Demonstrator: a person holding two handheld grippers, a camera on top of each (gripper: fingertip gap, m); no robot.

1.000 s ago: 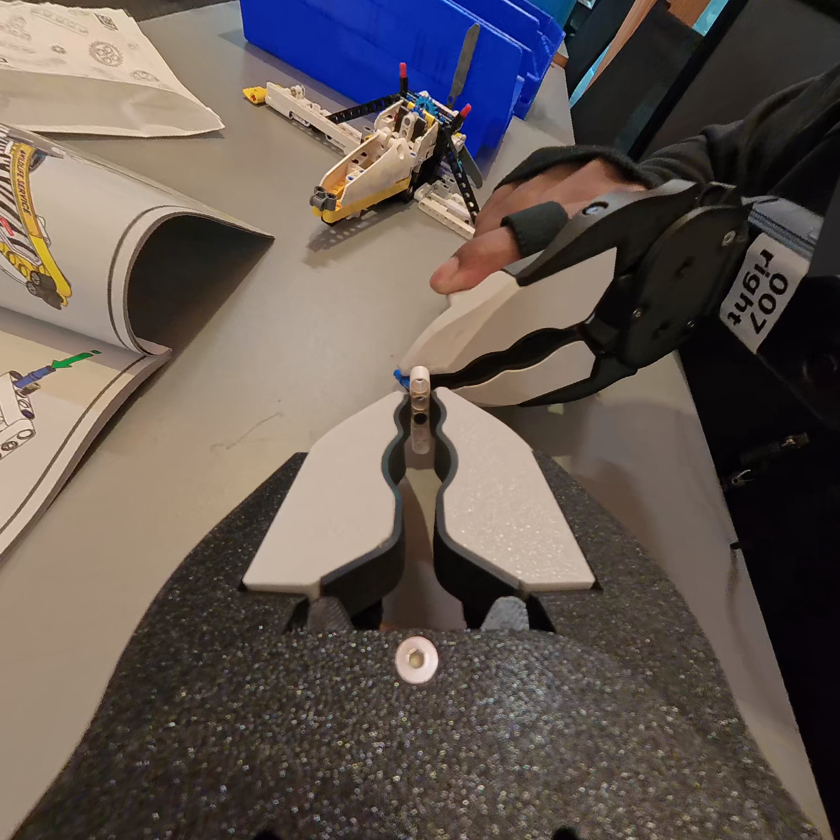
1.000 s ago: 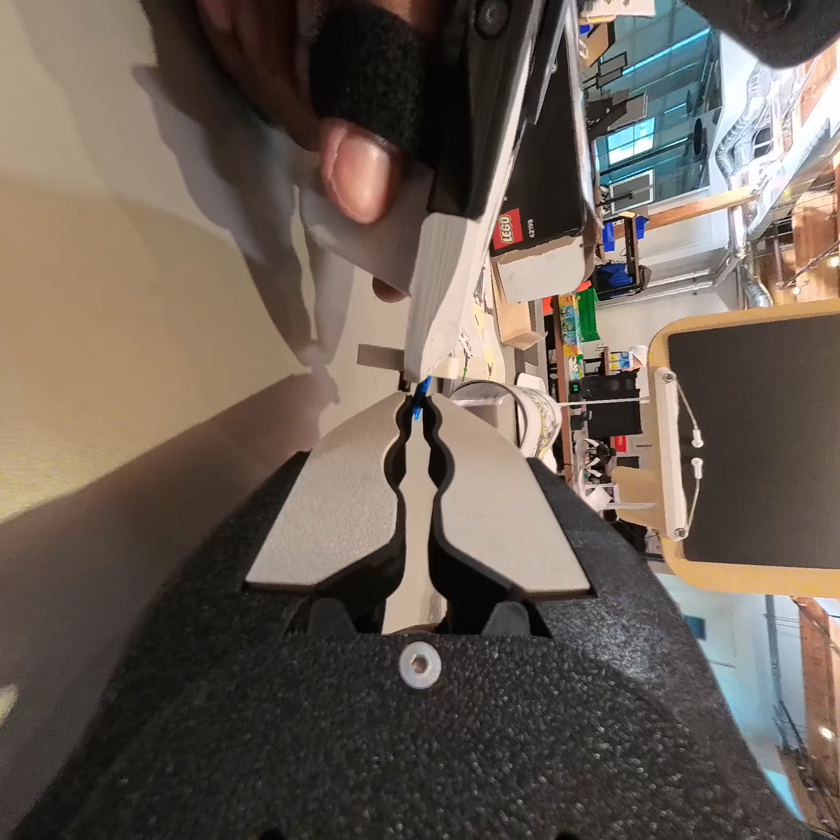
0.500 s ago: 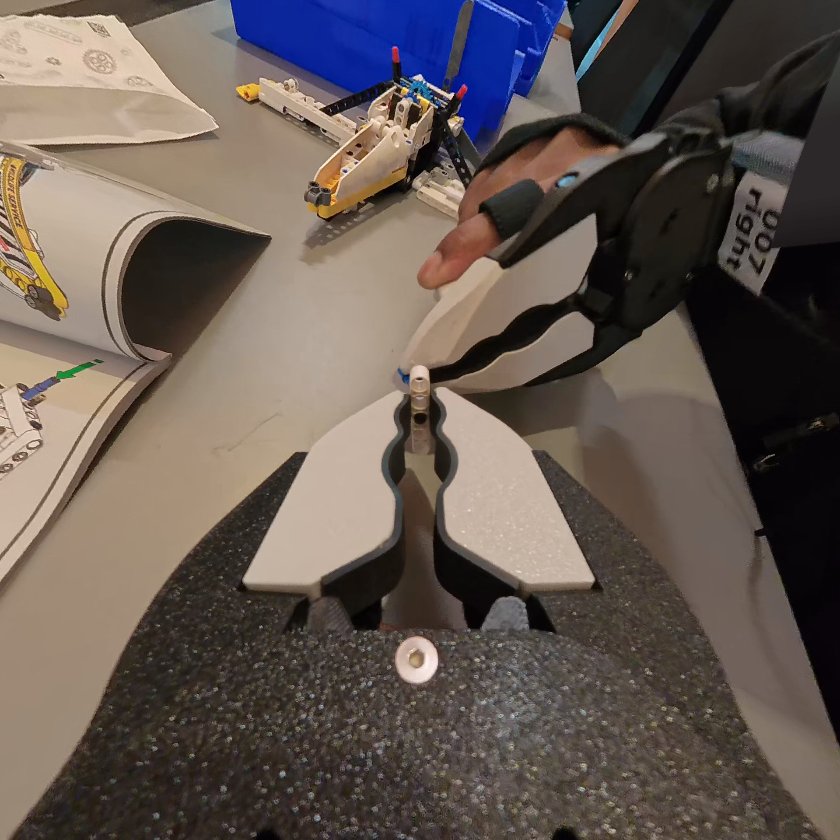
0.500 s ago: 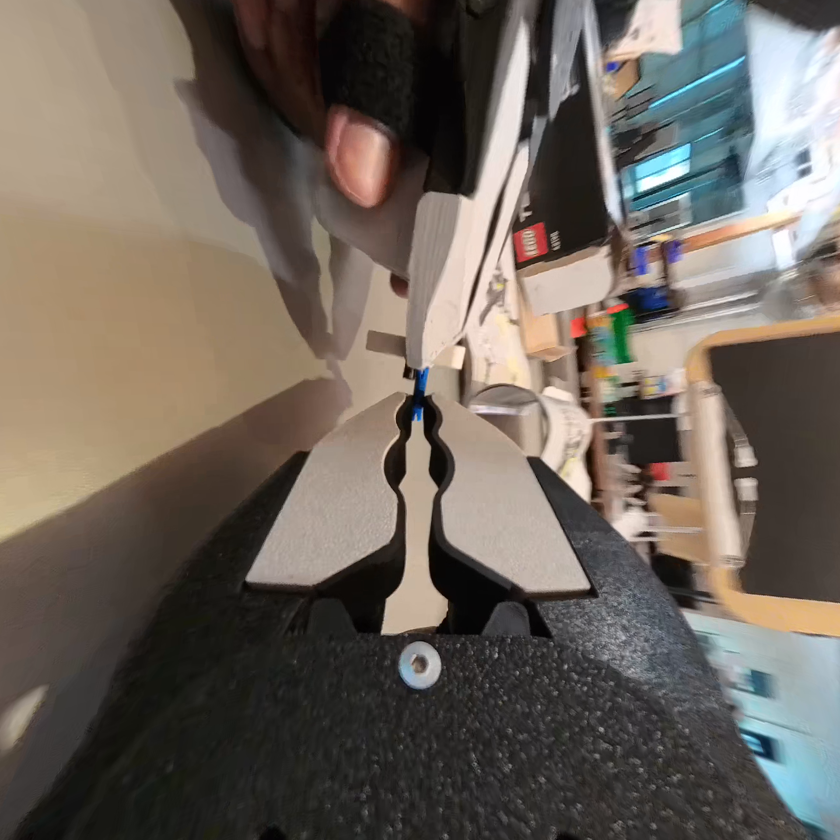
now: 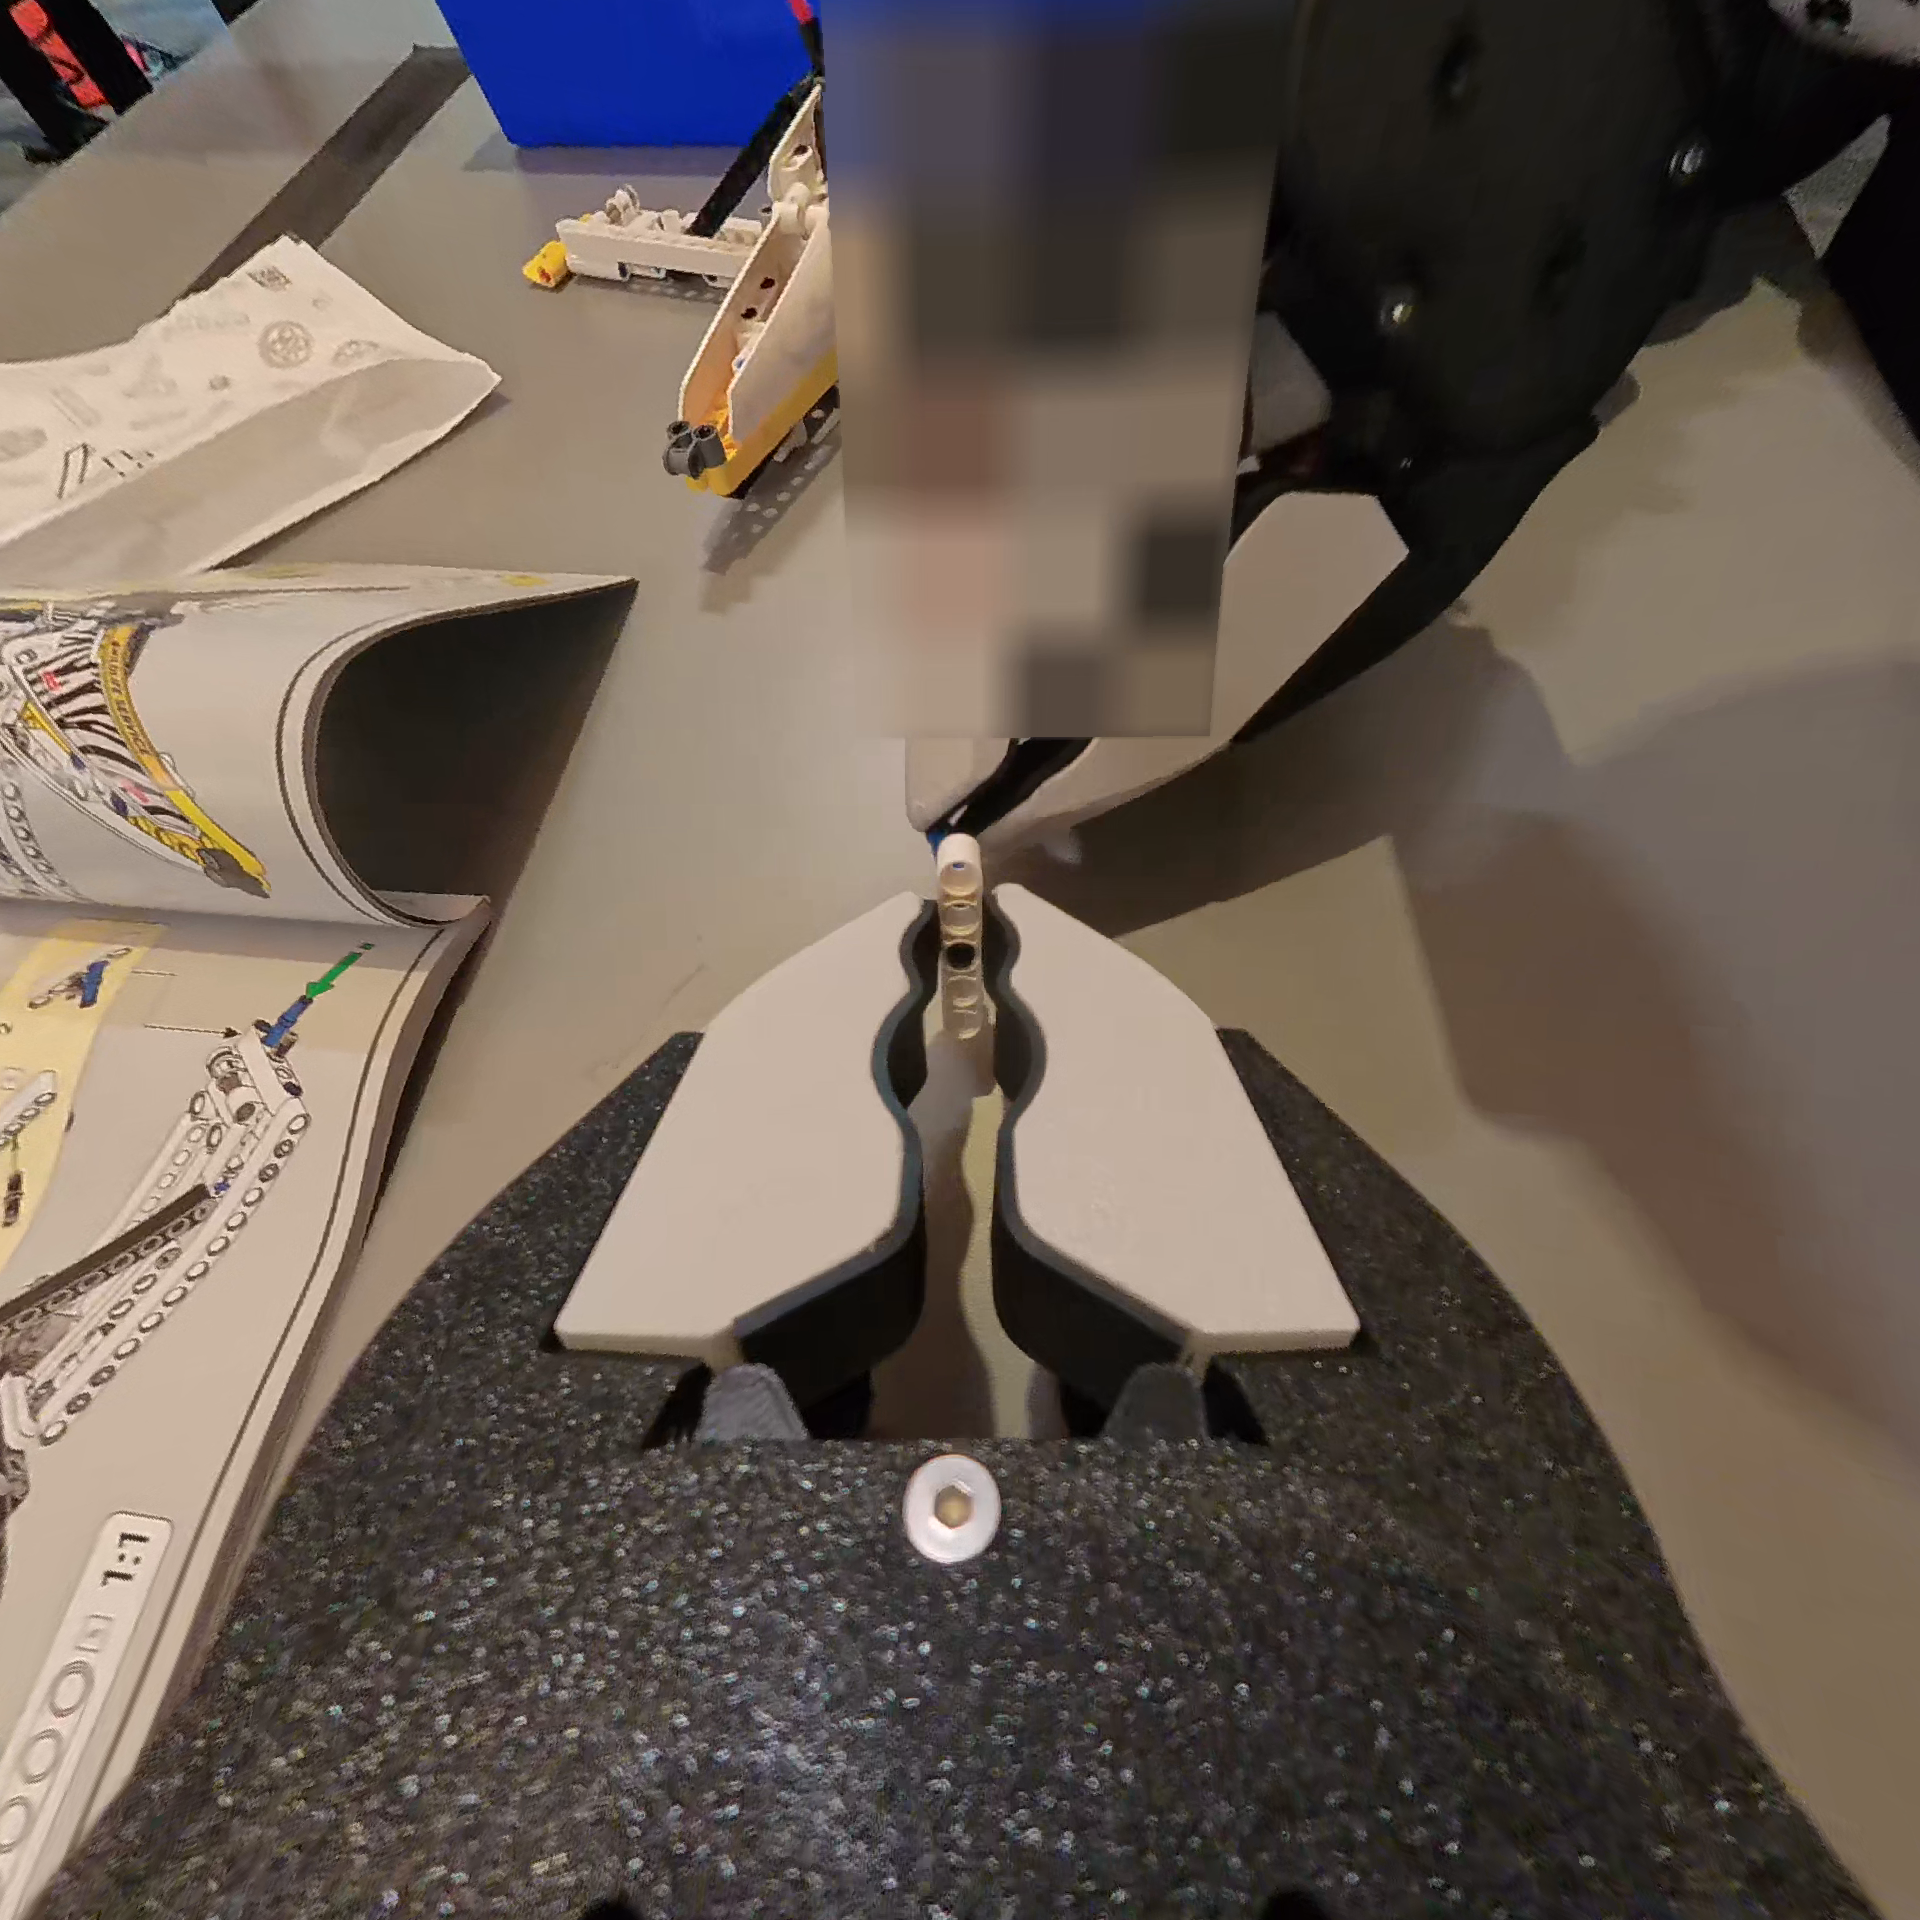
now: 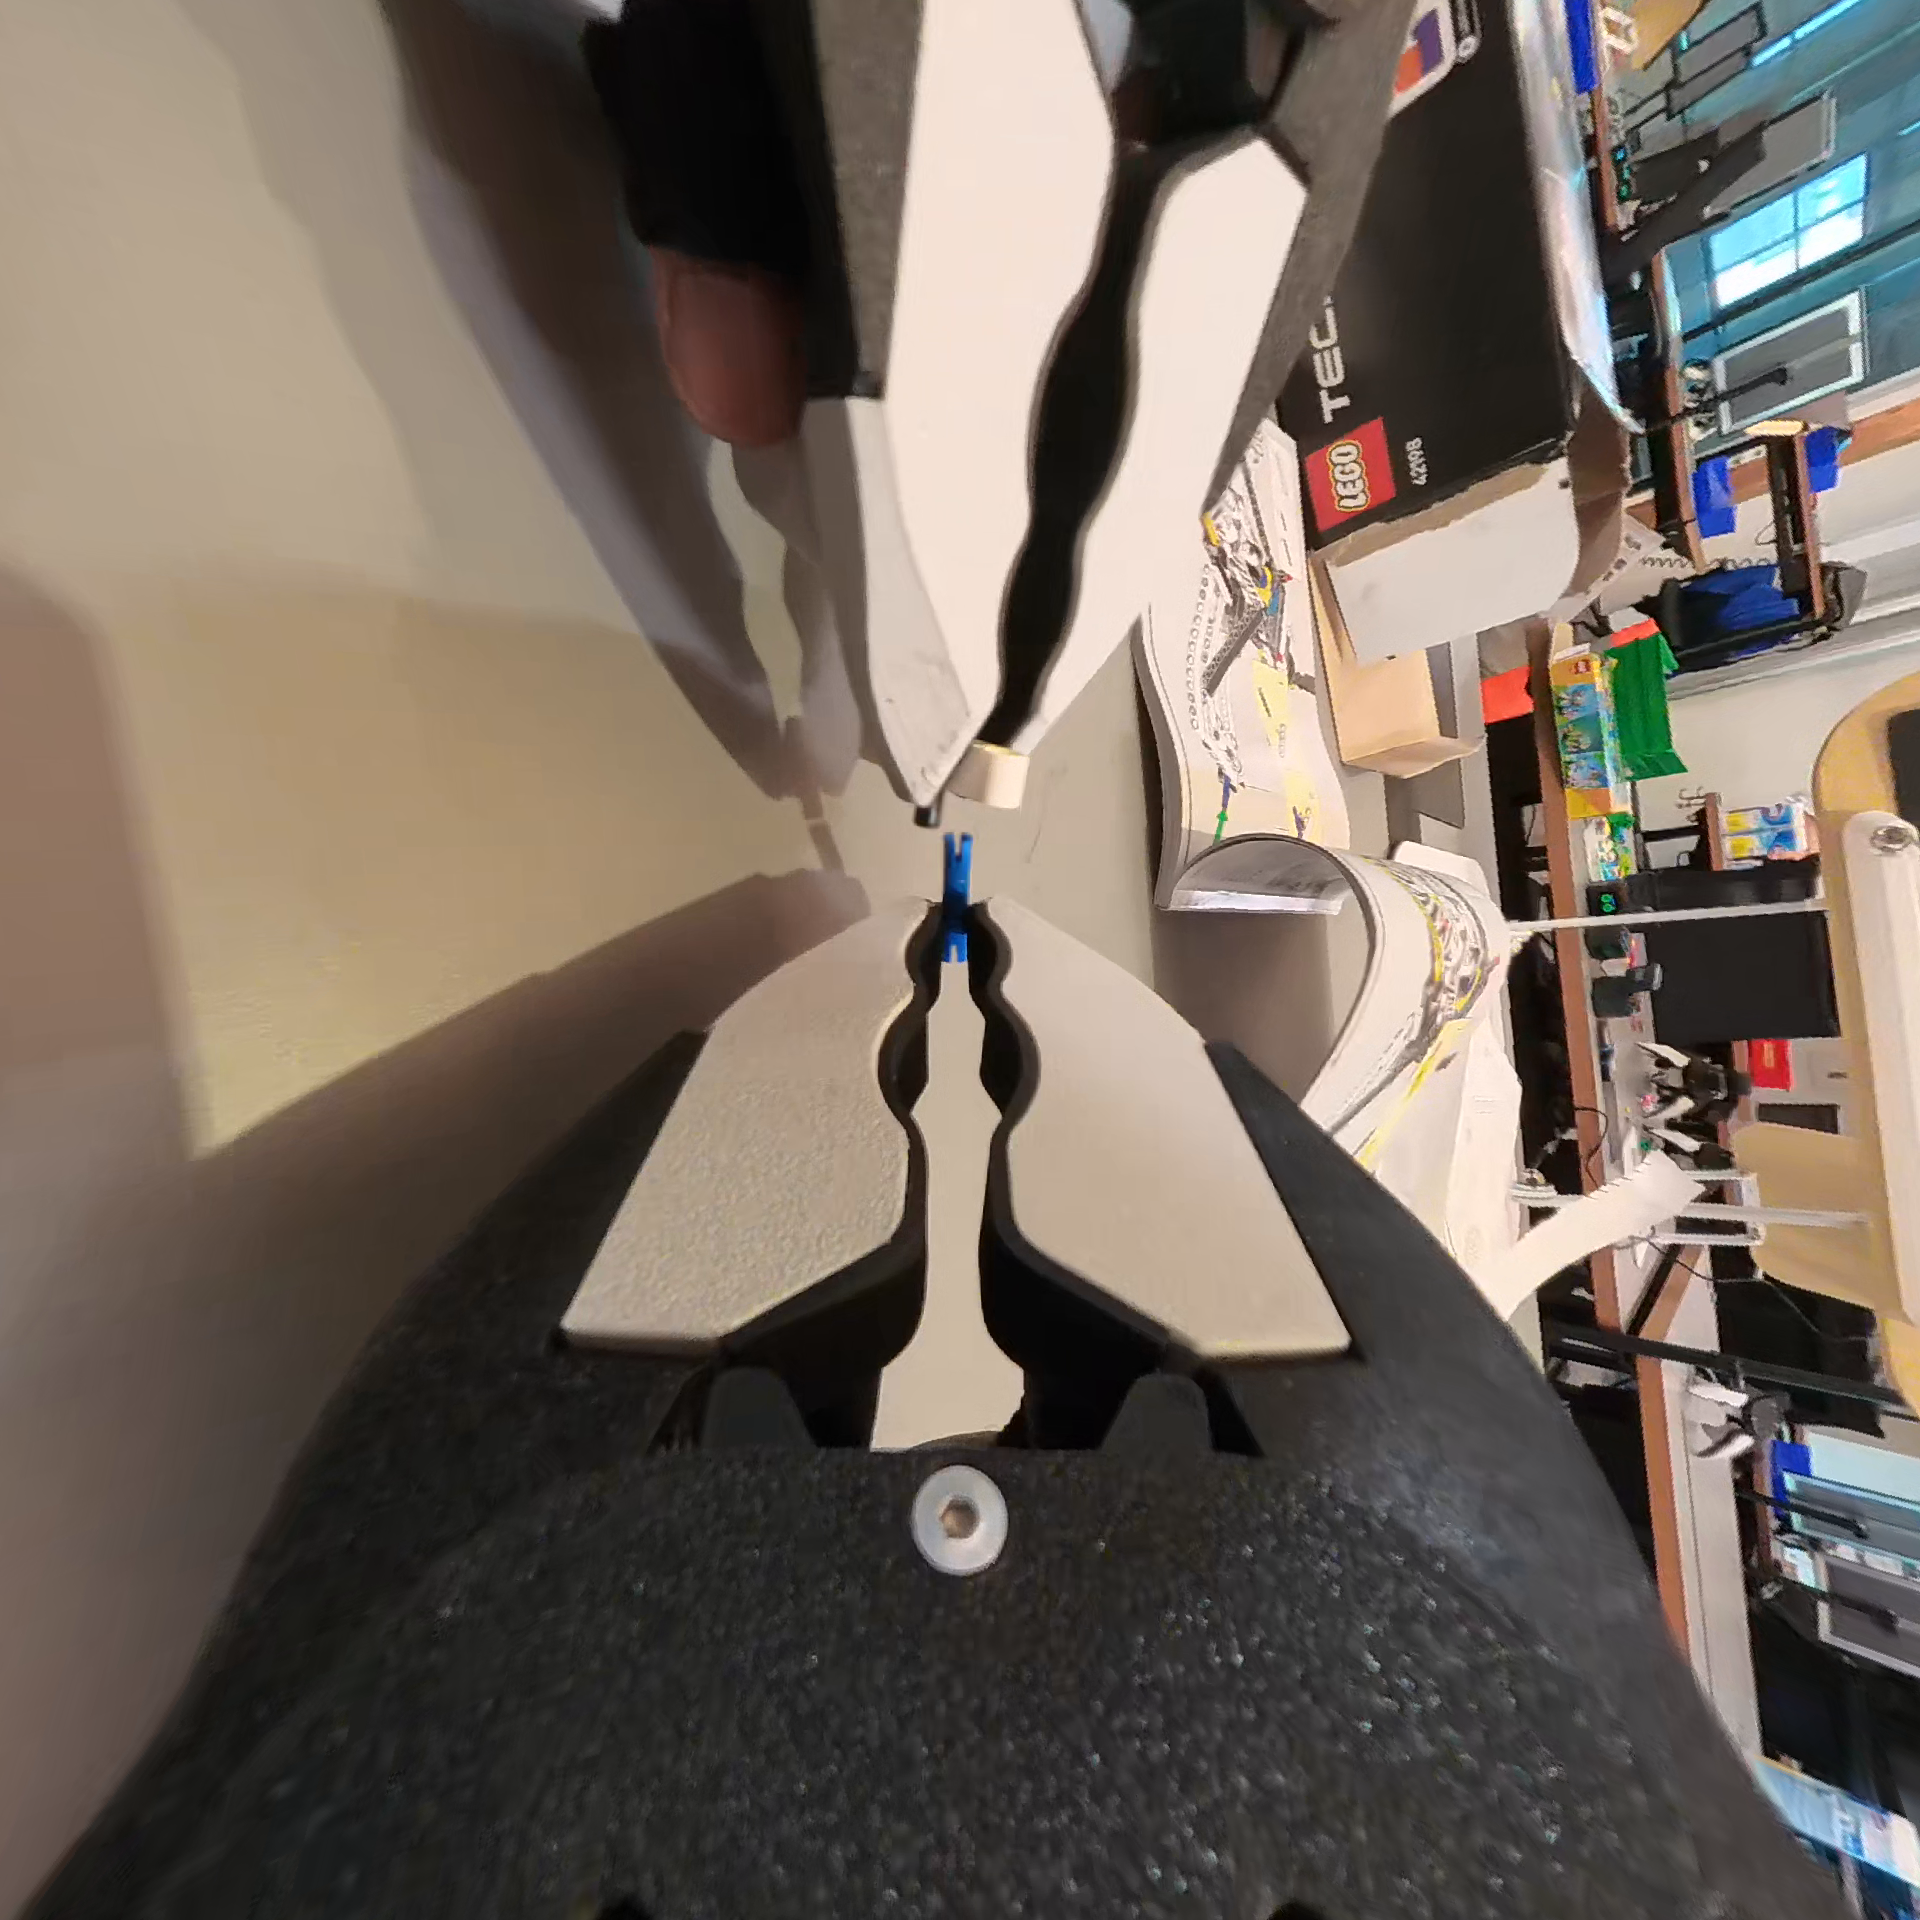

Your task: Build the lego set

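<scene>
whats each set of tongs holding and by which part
Left tongs: white holed beam, gripped by its lower half. Right tongs: blue pin, pinched by one end.

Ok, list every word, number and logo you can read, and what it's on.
I won't quote writing; here is where it stands.
Black box: white lettering, red logo, small number.
Open booklet: a marking by the page corner.
White paper sheet: tiny print, unreadable.
</scene>
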